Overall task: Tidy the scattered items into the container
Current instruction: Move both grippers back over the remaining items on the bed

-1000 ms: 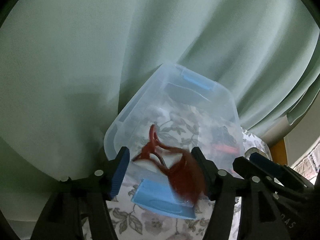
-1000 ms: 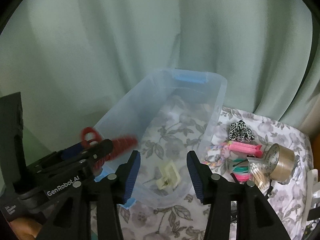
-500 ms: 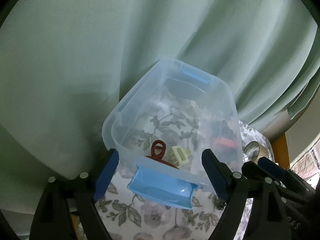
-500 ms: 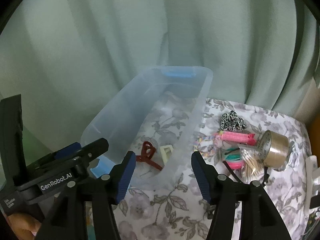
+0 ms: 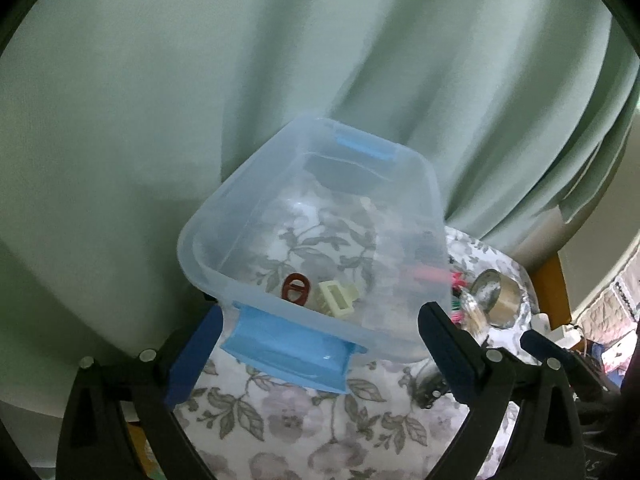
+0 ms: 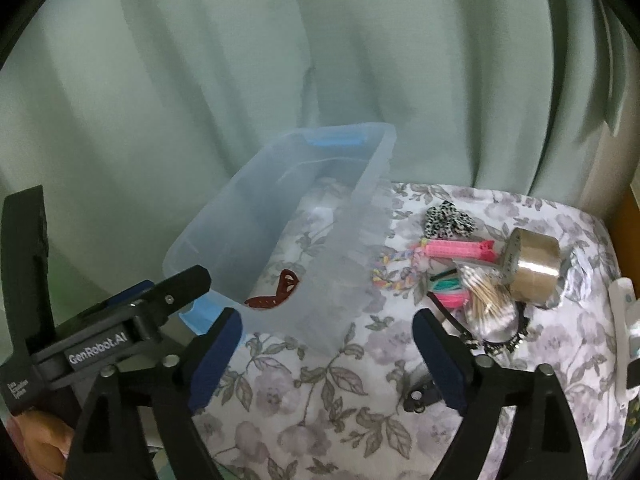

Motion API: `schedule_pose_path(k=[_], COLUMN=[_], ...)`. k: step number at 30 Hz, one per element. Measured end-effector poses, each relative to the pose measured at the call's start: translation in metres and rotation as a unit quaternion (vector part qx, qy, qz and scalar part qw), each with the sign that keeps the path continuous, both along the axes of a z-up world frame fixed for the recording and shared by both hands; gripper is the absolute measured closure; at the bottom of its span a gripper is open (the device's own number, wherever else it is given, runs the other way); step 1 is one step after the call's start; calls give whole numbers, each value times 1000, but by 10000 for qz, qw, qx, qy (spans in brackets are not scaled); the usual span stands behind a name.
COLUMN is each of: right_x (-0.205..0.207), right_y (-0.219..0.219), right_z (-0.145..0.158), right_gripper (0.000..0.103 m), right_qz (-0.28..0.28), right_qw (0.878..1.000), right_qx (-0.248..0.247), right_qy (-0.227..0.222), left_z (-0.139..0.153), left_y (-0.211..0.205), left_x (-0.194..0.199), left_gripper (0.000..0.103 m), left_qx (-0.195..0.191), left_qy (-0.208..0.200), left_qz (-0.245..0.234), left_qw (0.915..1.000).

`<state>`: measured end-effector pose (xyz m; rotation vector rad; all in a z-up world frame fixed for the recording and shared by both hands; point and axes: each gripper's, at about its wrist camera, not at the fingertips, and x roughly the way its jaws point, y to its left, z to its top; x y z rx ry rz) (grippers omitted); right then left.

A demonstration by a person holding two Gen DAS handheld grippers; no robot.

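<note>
Pale green curtain [image 5: 280, 60] fills everything behind my work surface, hanging in long folds, deeper pleats toward the right. Surface is covered with a white cloth with grey floral print [image 6: 320, 400]. Orange-brown wooden edge [image 5: 554, 288] shows at the right past the curtain, a plain light wall [image 5: 600, 248] beside it. Light is dim and soft

Pretty dim, flat greenish light in both views, no hard shadows. Heavy fisheye bend and black vignette at the corners. Everything's soft and a bit smeary, especially the curtain [image 5: 280, 60]; faint glare on the clear plastic container [image 5: 404, 216].
</note>
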<state>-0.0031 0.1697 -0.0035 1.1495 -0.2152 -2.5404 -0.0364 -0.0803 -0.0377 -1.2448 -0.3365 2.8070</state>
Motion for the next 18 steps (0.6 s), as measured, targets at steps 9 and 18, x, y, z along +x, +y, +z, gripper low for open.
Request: schedule_pose_path(k=[9,18], right_x=[11,32], right_y=[54,98], right_z=[9,8], right_gripper=[0,0], right_qz=[-548,-1007], right_qw=[9978,9929], right_qx=[-264,-377], right_qy=[260,510], left_z=[8,10], left_y=[37,84], left_x=[8,17], left_gripper=[5,0], left_qx=[-33,-146], left_qy=[149,284], left_qz=[-364,-850], left_qw=[9992,9959])
